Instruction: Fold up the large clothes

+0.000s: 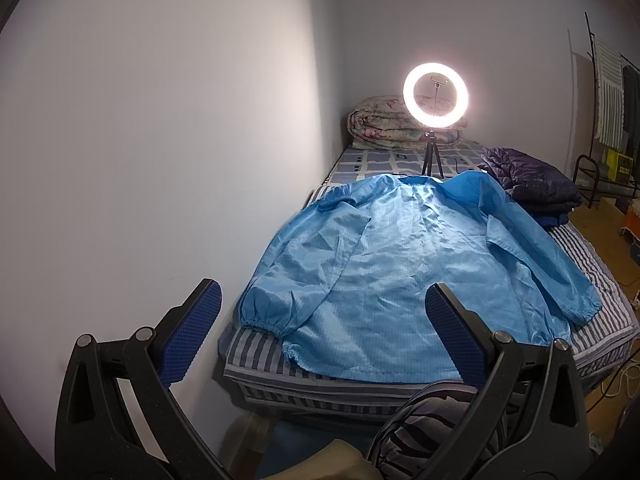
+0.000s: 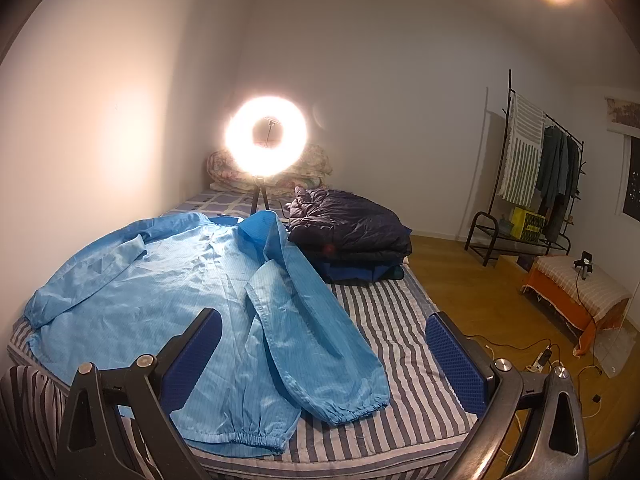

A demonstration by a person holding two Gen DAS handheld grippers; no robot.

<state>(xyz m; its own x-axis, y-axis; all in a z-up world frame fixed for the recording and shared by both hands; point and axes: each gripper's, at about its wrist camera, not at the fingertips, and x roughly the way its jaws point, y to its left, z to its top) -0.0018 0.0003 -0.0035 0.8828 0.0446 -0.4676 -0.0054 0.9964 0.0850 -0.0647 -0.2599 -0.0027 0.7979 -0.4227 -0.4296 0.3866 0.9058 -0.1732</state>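
Jacket (image 1: 404, 264) lies flat ahead of both claws.
Left gripper (image 1: 324, 320) and right gripper (image 2: 324, 344) gape empty; thin, limp, probably slippery fabric; pinch cuffs.

Light blue jacket (image 1: 404, 256) of thin, faintly gridded fabric, spread flat and unfolded across the striped bed (image 2: 400, 344). Collar end toward the far side, hem at the near edge. Both long sleeves laid down along the body, ending in gathered elastic cuffs near the hem. Fabric lightly creased throughout, one upper corner by the collar turned up in a deeper blue.
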